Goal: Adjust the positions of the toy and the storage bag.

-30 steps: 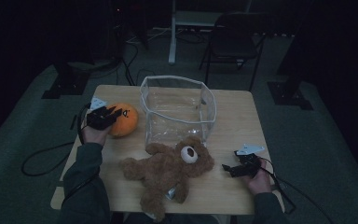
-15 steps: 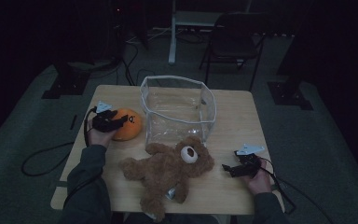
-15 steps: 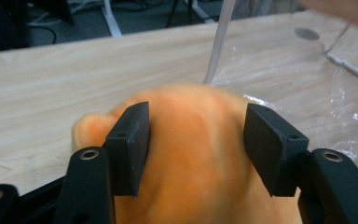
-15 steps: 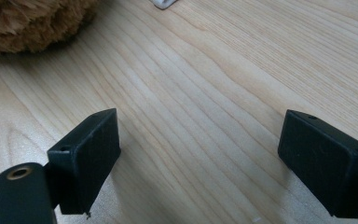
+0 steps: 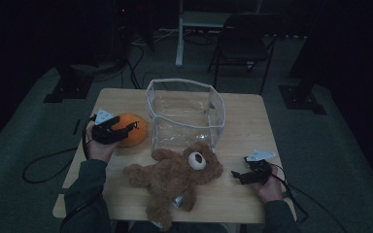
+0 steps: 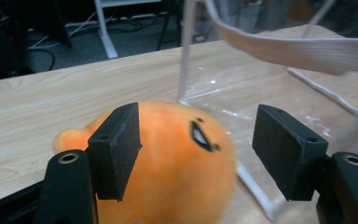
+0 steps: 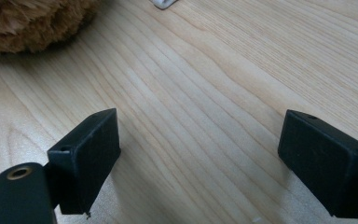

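A dim room with dark floor, trailing cables and a folding chair surrounds a light wooden table, where a person seated at the near edge works with a handheld gripper in each hand. At the table's left side the left gripper reaches over an orange plush toy, which lies on the tabletop just beside the left wall of a clear, white-trimmed soft bin. In the left gripper view the jaws have just been opening and stand apart, the orange plush toy between them: the left pad lies against its side or just off it, while the right pad is clear of it, so nothing is clamped. A brown teddy bear sprawls on its back in front of the bin, its head near the bin's front wall. At the right, the right gripper rests low by the table's near edge, pointing toward the bear; its jaws are wide apart over bare wood, holding nothing, with brown fur visible beyond them.
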Motion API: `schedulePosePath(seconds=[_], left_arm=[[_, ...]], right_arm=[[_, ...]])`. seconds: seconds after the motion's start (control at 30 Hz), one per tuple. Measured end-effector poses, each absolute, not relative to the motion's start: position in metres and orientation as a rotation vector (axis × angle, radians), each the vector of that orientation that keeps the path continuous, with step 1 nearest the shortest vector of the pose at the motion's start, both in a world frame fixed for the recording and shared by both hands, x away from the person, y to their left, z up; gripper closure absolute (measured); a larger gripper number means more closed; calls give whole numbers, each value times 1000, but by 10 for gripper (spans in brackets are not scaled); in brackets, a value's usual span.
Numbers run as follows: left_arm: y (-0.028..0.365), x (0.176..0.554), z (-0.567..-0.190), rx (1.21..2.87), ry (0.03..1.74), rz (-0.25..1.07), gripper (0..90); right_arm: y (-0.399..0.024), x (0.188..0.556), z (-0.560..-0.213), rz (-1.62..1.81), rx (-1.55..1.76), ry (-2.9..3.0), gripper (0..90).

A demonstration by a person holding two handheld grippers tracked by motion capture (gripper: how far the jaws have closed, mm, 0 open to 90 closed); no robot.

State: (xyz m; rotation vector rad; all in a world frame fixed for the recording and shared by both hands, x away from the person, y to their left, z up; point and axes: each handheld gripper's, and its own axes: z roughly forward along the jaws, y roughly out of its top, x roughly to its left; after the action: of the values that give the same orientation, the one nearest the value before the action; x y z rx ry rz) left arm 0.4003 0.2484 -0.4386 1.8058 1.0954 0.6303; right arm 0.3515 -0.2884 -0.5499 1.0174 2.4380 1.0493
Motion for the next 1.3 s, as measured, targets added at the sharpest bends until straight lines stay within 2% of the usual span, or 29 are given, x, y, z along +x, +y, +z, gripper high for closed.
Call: schedulePosePath(seconds=[0.27, 0.57, 1.3], left_arm=[[241, 379, -431, 1791, 1034, 565, 327], [228, 371, -433, 1825, 972, 498, 339], [197, 363, -432, 1868, 878, 446, 337]], right_arm=[[-288, 352, -550, 1049, 1017, 2438, 121], [-288, 352, -550, 1050, 1019, 2438, 121], [-288, 352, -550, 1050, 1018, 2439, 120]])
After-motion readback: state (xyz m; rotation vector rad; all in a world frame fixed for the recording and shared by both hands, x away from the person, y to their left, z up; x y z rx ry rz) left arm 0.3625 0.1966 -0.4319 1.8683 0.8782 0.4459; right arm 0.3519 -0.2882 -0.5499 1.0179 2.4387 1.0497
